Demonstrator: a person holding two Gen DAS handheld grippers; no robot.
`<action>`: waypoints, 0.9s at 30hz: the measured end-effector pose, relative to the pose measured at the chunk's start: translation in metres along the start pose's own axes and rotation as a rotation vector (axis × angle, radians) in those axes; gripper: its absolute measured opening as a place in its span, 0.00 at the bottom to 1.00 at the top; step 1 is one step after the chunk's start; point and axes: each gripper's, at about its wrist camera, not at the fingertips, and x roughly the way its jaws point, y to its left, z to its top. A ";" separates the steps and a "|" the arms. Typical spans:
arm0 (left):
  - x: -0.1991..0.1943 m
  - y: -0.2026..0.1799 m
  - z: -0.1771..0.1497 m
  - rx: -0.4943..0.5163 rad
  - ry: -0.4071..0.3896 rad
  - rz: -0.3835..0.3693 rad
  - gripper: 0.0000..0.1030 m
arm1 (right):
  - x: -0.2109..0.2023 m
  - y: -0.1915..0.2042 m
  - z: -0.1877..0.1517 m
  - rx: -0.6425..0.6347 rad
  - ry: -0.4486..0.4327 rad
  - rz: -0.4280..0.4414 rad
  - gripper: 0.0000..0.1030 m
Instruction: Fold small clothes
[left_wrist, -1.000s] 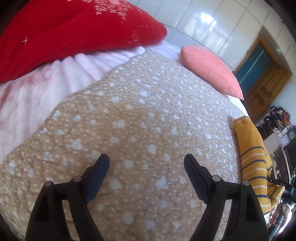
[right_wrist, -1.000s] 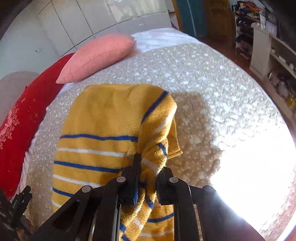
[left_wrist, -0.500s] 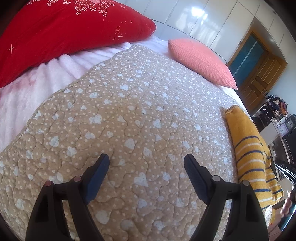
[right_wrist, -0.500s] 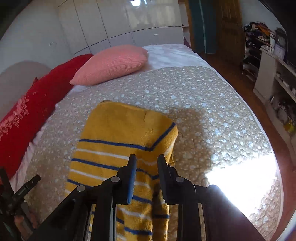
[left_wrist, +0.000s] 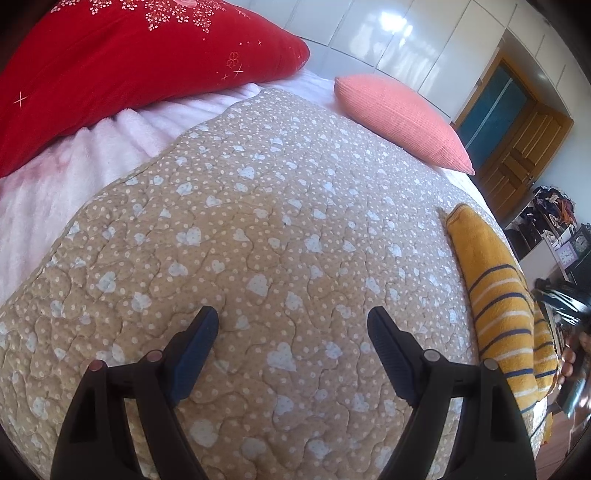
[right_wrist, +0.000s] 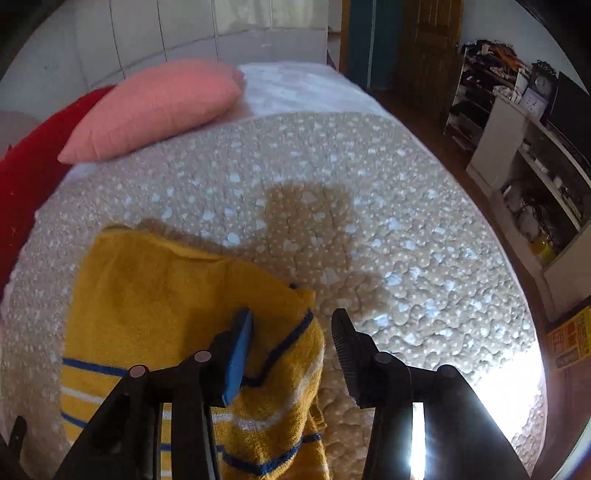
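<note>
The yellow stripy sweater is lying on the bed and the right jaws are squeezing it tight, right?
Not quite. The yellow stripy sweater is lying on the bed, but the right gripper has its jaws open, not squeezing it. The right wrist view shows this.

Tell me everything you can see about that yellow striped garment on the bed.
The yellow striped garment looks like a small knitted top in thick, fuzzy mustard yarn with navy and white stripes. It lies folded on the beige heart-print quilt, near the bed's edge; one flap is doubled over on top. The right gripper stands open just over that flap, apparently not pinching it. The left gripper is open, well away.
</note>
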 end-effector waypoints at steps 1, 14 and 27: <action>0.000 0.001 0.000 -0.001 0.001 0.000 0.80 | -0.019 -0.001 -0.006 -0.009 -0.035 0.018 0.46; -0.057 -0.015 -0.035 0.042 -0.215 0.115 0.80 | -0.089 -0.069 -0.168 0.108 0.052 0.211 0.53; -0.238 -0.117 -0.114 0.339 -0.607 0.204 1.00 | -0.212 -0.131 -0.177 -0.007 -0.166 0.158 0.66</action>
